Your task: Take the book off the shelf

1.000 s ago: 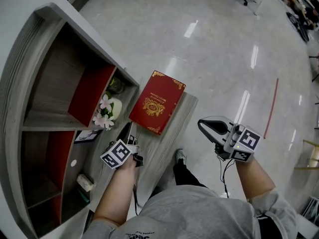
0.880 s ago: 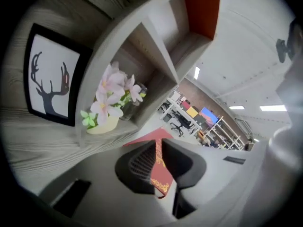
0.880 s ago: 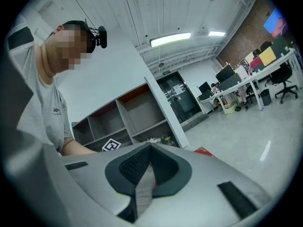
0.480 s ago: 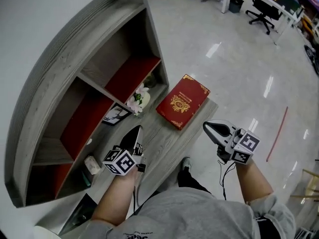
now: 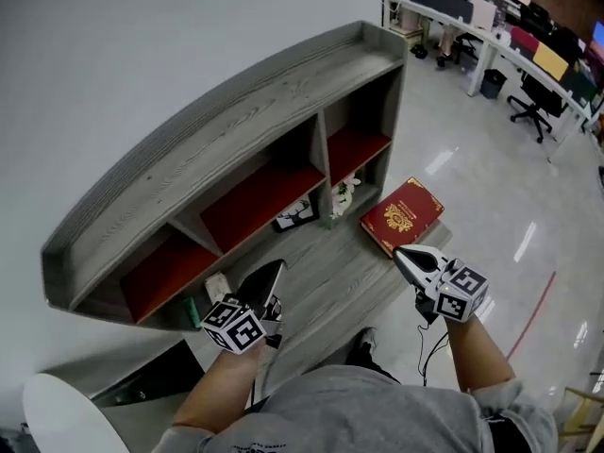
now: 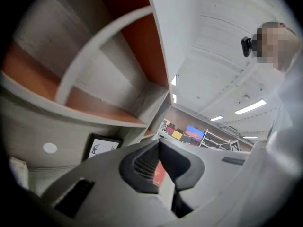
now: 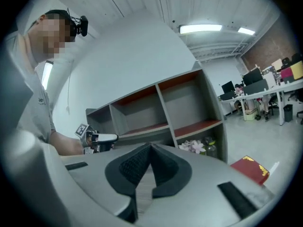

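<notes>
The left gripper (image 5: 276,270) and right gripper (image 5: 404,257) are both pinched shut and empty in the head view, held level over a grey wooden ledge (image 5: 326,276) in front of the shelf (image 5: 236,121). The red book (image 5: 401,217) lies flat at the ledge's right end, outside every compartment and just beyond the right gripper's tips, not touching them. A small bunch of flowers (image 5: 344,192) and a framed picture (image 5: 295,215) sit in the lower openings.

In the left gripper view, the left gripper (image 6: 159,143) has its jaw tips meeting with nothing clamped (only background shows behind them), the framed picture (image 6: 99,146) to its left.

In the right gripper view, the right gripper (image 7: 151,146) likewise holds nothing, its tips together. The book (image 7: 250,169) rests low at right, the left gripper (image 7: 111,137) well apart at left.
</notes>
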### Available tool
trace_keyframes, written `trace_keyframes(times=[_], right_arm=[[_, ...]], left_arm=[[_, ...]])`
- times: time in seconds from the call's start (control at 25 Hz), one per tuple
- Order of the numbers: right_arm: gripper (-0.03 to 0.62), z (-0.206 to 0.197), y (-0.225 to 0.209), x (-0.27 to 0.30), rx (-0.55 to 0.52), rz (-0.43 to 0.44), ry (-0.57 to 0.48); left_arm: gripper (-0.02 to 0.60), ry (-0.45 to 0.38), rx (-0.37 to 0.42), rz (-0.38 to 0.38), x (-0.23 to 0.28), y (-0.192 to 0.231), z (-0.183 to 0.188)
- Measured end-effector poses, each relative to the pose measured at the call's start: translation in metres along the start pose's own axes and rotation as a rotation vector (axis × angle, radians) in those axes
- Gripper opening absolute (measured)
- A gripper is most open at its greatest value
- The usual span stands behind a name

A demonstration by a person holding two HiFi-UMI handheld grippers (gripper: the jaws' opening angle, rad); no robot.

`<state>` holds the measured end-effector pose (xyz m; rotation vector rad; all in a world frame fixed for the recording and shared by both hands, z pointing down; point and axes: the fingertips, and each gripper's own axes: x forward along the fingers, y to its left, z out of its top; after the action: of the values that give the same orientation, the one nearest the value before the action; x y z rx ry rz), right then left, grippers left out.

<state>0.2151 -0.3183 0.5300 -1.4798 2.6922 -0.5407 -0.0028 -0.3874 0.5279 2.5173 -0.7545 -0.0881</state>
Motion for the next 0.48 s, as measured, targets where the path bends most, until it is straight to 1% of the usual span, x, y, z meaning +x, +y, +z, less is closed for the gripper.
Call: trace_keyframes(times=[0.08, 0.16, 0.28, 0.4, 0.48], right_arm=[[0.000, 0.007, 0.027, 0.019, -0.019, 0.037, 0.003], [0.000, 0.026, 0.059, 0.041, -0.051, 0.089, 0.004], [0.000, 0.059, 0.124, 0.064, -0.079, 0.151, -0.007], [0.000, 0.079, 0.187, 0.093, -0.091, 0.233, -0.031], [0.000, 0.089, 0.230, 0.107, -0.104, 0.280, -0.040]], left_arm=[[0.012, -0.044, -0.001, 0.007, -0.041, 0.004, 0.020], [0.012, -0.103, 0.009, 0.035, -0.089, 0.001, 0.050], [0.011, -0.170, 0.041, 0.056, -0.168, -0.020, 0.094], [0.011, -0.256, 0.067, 0.079, -0.238, -0.033, 0.125], [0.011, -0.293, 0.089, 0.107, -0.280, -0.040, 0.141]])
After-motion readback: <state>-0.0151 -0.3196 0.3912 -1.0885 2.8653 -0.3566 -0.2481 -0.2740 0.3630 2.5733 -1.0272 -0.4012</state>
